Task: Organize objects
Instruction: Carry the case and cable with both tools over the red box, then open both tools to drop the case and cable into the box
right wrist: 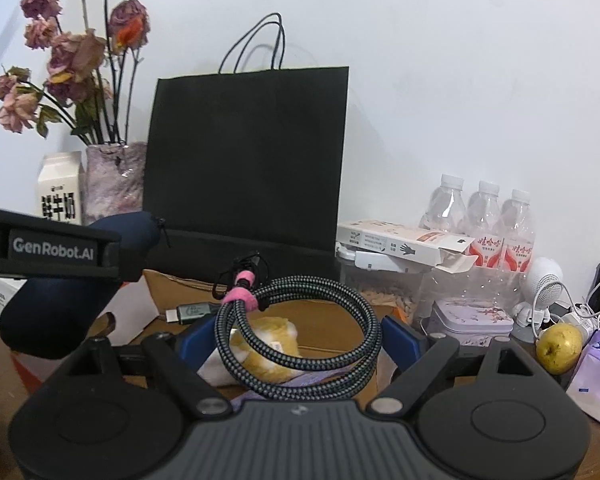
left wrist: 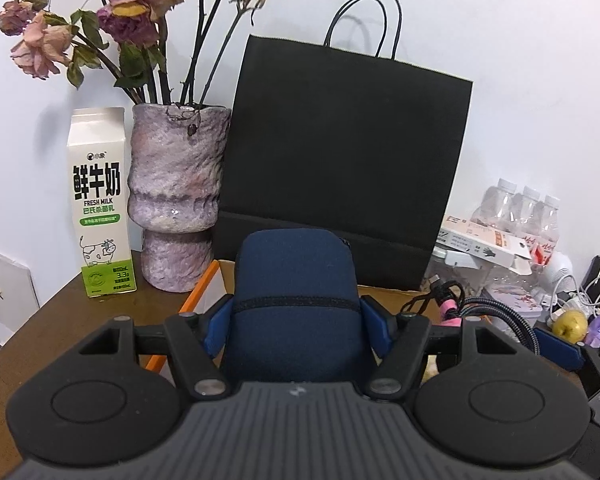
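Left gripper (left wrist: pixel 296 320) clamped on navy pouch (left wrist: pixel 296 308), pouch held above open cardboard box (left wrist: pixel 384 291); pouch hides most of box interior. Right gripper (right wrist: pixel 300 344) clamped on coiled braided cable (right wrist: pixel 300 344) with pink tie, over same box; yellow-white item beneath coil hard to identify. Black paper bag (left wrist: pixel 348 160) stands behind box, beside vase (left wrist: pixel 176 200) and milk carton (left wrist: pixel 100 208). 3 water bottles (right wrist: pixel 484 224) partly hidden by white box.

We see a soft, matt navy cloth pouch (left wrist: pixel 296 308), a matt black paper bag (left wrist: pixel 340 168), and a rough, glazed stone-like vase (left wrist: pixel 176 196). The coiled cable (right wrist: pixel 300 344) wears a braided fabric sheath; the worktop (left wrist: pixel 52 320) looks like dull brown wood.
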{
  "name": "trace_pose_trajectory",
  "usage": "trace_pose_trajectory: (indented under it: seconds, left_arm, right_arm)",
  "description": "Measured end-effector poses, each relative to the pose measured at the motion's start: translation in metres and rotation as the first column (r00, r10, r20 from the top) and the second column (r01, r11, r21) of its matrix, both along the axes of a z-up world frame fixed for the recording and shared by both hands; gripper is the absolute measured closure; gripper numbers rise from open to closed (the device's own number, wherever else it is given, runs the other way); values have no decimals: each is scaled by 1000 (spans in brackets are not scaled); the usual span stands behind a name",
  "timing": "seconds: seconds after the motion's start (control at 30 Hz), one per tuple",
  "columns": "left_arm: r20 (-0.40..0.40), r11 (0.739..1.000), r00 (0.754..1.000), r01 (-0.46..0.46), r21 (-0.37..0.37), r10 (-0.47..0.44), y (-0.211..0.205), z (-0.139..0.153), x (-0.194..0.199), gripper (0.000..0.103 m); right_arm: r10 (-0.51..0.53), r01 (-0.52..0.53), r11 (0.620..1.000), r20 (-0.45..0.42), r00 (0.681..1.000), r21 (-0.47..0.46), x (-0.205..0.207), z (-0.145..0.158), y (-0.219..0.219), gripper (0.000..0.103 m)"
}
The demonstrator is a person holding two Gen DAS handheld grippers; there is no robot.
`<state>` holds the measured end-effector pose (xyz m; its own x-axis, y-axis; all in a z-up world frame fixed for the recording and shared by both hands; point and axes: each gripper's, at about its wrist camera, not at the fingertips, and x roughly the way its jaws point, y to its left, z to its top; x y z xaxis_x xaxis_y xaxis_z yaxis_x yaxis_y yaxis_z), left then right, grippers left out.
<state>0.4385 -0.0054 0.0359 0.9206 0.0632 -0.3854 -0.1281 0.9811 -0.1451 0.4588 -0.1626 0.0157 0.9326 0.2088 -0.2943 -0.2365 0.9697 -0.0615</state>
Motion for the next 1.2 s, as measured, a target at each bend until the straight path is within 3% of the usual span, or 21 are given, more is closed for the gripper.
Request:
trace_pose_trajectory:
  seconds: [0.47,0.67,0.7,0.73,0.8,0.83,1.2]
  left_arm:
    - [-25,1000,1000,-12,20,13,4,-9,27,35]
    - [-38,999,999,-4,33,5,2,-12,28,34]
    - [-35,999,999,-12,37,13,1,-12,27,30]
    - [-27,999,999,-18,41,19,1,-11,26,16]
    - [3,999,1000,-29,46,29,1,-8,22,0]
    - [15,998,999,-35,50,34,0,-7,21,0]
    - [12,998,999,-43,56,42,0,-5,18,0]
  right_arm:
    - [-60,62,998,-58,997,32,34,-7,-16,16]
    - [-28,34,998,-102,994,57,39,-11,-18,15]
    - [-27,34,997,-113,993,64,40,-12,-19,15]
    - [-30,39,997,-115,993,69,40,-12,-20,14]
    - [-43,52,995,-109,993,79,39,-12,-22,5]
    - [-56,65,994,-102,993,84,38,-11,-23,0]
    - [-46,53,996,-94,994,73,33,-8,-20,0]
